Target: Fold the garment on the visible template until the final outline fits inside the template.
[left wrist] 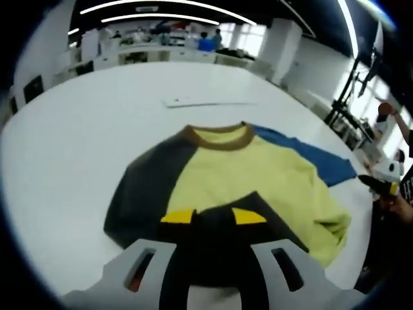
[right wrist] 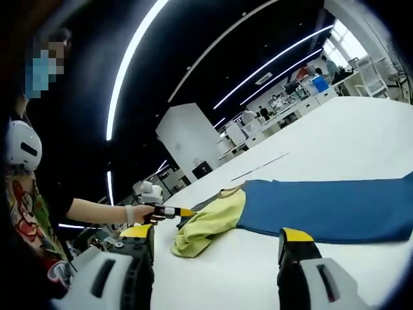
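The garment (left wrist: pixel 251 174) lies on the white table (left wrist: pixel 77 148). It has a yellow body, a brown collar, a dark grey sleeve on the left and a blue sleeve on the right. My left gripper (left wrist: pixel 213 216) sits at its near edge with the yellow-tipped jaws close together on a dark grey fold lifted over the yellow body. In the right gripper view the garment (right wrist: pixel 322 206) shows as a blue expanse with a bunched yellow end. A person's hand holds the left gripper (right wrist: pixel 184 212) at that end. My right gripper (right wrist: pixel 216 236) stands wide open above bare table, short of the cloth.
A thin white strip (left wrist: pixel 200 101) lies on the table beyond the collar and appears again as the strip (right wrist: pixel 261 166). The table edge curves close on the right, where a person's hand (left wrist: pixel 393 200) is. Desks, people and black stands (left wrist: pixel 345 97) fill the background.
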`<state>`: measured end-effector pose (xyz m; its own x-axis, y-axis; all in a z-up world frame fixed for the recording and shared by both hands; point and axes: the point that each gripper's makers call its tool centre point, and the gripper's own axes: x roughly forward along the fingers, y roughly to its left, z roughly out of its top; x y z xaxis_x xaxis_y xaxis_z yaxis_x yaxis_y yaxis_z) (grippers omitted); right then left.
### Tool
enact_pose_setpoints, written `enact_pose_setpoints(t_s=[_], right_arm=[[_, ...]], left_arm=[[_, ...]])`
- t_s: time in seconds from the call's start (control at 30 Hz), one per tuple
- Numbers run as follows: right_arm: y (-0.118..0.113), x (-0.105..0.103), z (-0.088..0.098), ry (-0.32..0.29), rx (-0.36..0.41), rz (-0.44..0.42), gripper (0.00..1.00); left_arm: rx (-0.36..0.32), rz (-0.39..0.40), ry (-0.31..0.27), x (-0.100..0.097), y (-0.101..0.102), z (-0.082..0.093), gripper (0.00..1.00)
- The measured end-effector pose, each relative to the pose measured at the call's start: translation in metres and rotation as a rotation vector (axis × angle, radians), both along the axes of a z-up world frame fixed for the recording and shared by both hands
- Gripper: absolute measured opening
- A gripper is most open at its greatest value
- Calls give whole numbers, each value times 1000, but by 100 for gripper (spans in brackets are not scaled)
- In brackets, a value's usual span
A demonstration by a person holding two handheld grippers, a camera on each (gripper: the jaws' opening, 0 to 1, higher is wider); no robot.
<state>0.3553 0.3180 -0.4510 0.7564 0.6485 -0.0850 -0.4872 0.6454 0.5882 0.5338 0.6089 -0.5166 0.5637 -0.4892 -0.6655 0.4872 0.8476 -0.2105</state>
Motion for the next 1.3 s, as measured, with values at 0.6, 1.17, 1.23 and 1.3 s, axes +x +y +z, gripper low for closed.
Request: enact_pose_setpoints(t_s=[0.6, 1.17, 1.23, 1.3], right_arm=[[12, 1, 5, 5, -7, 8, 78], [-10, 7, 7, -14, -252, 33, 100], [-12, 8, 5, -9, -270, 33, 100], [-12, 8, 4, -6, -266, 35, 100]], left_arm=[[-54, -22, -8, -9, 6, 20, 1], [-157, 142, -85, -24, 99, 81, 0], [-160, 169, -85, -28, 114, 84, 0], [-143, 191, -96, -30, 128, 88, 0]])
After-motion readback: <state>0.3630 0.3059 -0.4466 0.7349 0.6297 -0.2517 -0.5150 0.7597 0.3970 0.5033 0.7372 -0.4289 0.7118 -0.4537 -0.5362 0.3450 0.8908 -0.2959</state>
